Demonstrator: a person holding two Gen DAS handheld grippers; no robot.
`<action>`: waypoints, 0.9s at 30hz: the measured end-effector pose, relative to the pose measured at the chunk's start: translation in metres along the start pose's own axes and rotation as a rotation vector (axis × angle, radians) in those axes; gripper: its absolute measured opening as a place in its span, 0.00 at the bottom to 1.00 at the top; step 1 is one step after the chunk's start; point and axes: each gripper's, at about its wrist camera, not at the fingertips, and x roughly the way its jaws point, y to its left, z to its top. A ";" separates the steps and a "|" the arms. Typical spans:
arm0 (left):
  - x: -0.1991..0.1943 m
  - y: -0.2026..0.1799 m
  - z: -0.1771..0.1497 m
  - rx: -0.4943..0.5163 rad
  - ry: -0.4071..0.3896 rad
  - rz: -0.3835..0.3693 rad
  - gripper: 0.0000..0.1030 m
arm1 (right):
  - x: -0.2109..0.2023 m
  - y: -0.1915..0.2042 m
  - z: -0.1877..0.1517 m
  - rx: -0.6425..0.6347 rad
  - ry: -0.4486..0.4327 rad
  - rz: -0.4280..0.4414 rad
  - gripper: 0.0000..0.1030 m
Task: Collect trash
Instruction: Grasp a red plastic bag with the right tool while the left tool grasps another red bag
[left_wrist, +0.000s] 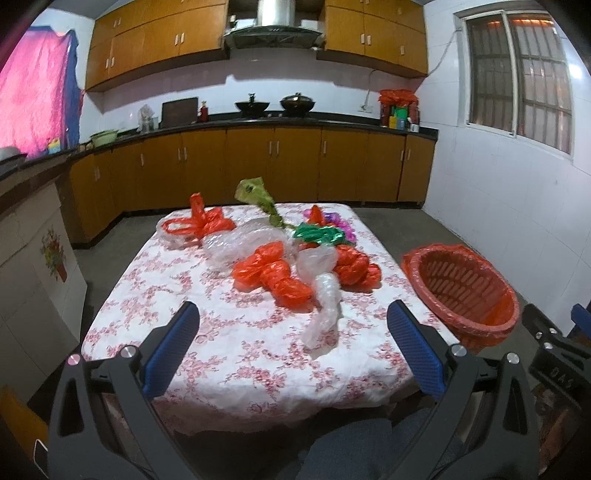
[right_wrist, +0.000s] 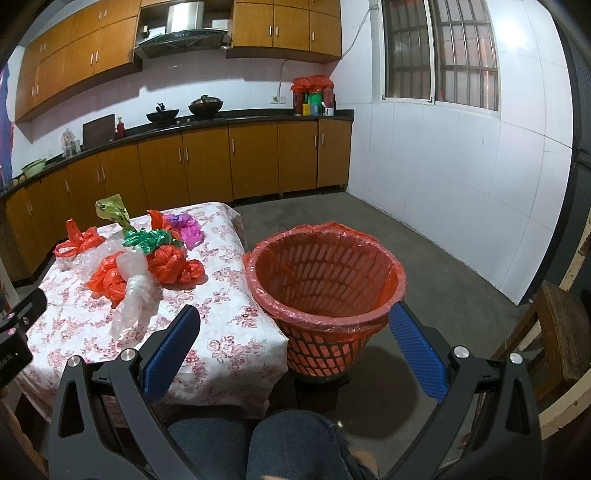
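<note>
Denim-clad knees (right_wrist: 295, 443) of the seated person fill the bottom edge of the right wrist view. Left gripper (left_wrist: 291, 321): blue-padded fingers spread wide, nothing between them, held above the near edge of the table (left_wrist: 229, 369). Right gripper (right_wrist: 295, 325): fingers likewise spread, holding nothing, framing the near rim of the red basket (right_wrist: 325, 280).

Table carries a white cloth with a red floral print. Trash lies in a loose cluster on the far half of it:
- clear plastic bag (left_wrist: 325, 306), twisted, nearest the grippers, its tail pointing toward the table's near edge
- red-orange bag (left_wrist: 273, 273), crumpled, touching the clear one on its left
- second red-orange bag (left_wrist: 354, 269), to the right of the clear one
- large clear film piece (left_wrist: 240, 243), behind the first red bag
- red-orange bag with loop handles (left_wrist: 199, 221), far left of the cluster
- green foil wrapper (left_wrist: 317, 233) and an olive-green bag (left_wrist: 258, 195) standing up behind it
- purple bag (right_wrist: 188, 229) at the far right corner (partly hidden in the left wrist view)

Basket sits just beside the table's right side, on a dark low support, lined with a red plastic bag folded over the rim; its slotted wall shows through the liner. Nothing visible inside.

Wooden stool (right_wrist: 557, 328) stands at the right of the basket. Kitchen counter (right_wrist: 221, 120) with two woks runs along the back wall.
</note>
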 end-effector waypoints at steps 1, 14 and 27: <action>0.006 0.004 -0.002 -0.012 0.008 0.005 0.96 | 0.001 0.000 0.001 0.001 -0.003 -0.001 0.98; 0.060 0.054 0.004 -0.094 0.050 0.116 0.96 | 0.079 0.050 0.041 -0.091 0.000 0.135 0.90; 0.142 0.075 0.017 -0.130 0.141 0.106 0.82 | 0.196 0.142 0.047 -0.258 0.171 0.335 0.63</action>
